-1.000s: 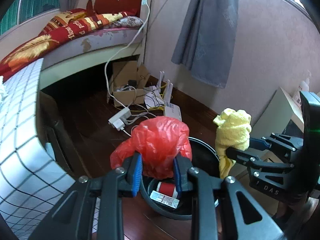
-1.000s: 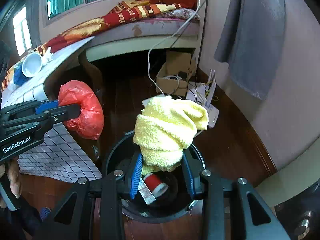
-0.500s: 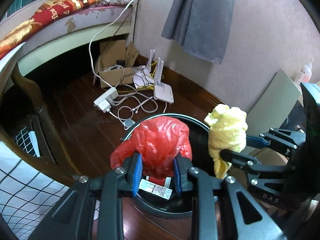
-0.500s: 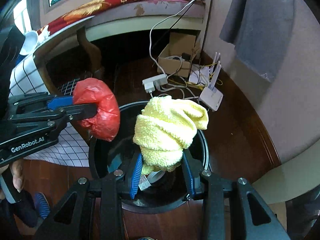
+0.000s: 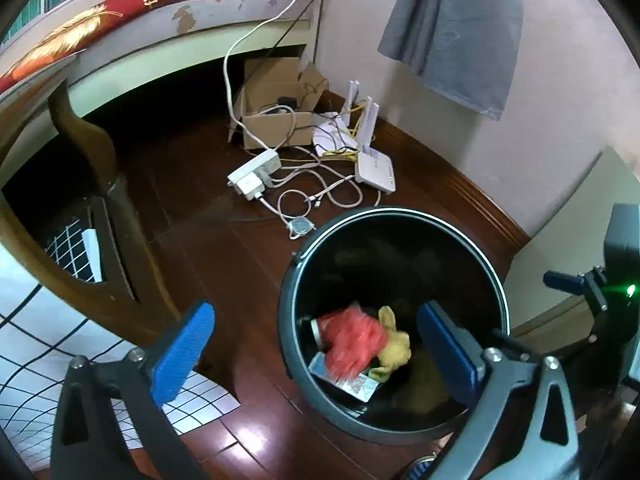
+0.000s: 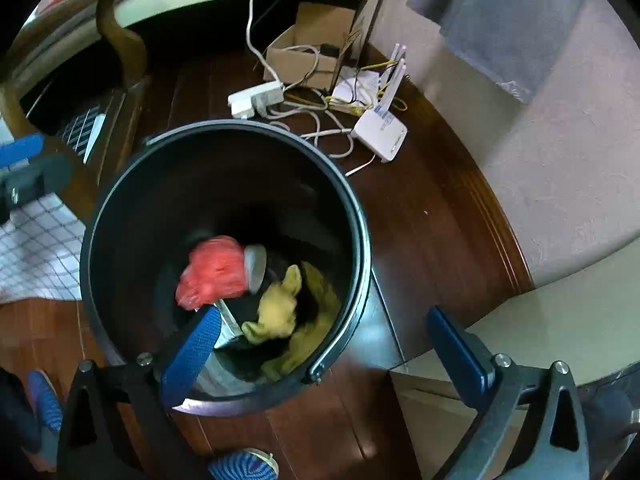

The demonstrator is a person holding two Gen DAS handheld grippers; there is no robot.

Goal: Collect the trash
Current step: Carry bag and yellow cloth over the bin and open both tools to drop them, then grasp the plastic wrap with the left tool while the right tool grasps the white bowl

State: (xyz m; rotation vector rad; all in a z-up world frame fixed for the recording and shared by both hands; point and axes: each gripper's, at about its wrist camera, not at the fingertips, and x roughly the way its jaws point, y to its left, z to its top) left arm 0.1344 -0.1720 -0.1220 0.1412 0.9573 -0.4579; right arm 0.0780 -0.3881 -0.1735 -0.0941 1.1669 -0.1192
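Observation:
A black round trash bin (image 5: 400,213) (image 6: 224,126) stands on the dark wooden floor. Inside it lie a crumpled red plastic bag (image 5: 352,344) (image 6: 214,272), a yellow cloth (image 5: 394,350) (image 6: 280,308), a can and some wrappers. My left gripper (image 5: 316,350) hangs over the bin's near left side, jaws opening wide with nothing gripped between the blue pads. My right gripper (image 6: 326,338) hovers over the bin's near right rim, jaws also opening and empty. Each gripper shows at the edge of the other's view.
Beyond the bin lie a white power strip (image 5: 254,176), tangled cables, a white router (image 5: 376,170) and a cardboard box (image 5: 276,120) by the wall. A wooden table leg (image 5: 120,248) with checked cloth stands left. A bed and a grey curtain (image 5: 460,32) are behind.
Both grippers came down closer over the bin and went from shut to wide open. The red bag and the yellow cloth left the jaws and now lie inside the bin.

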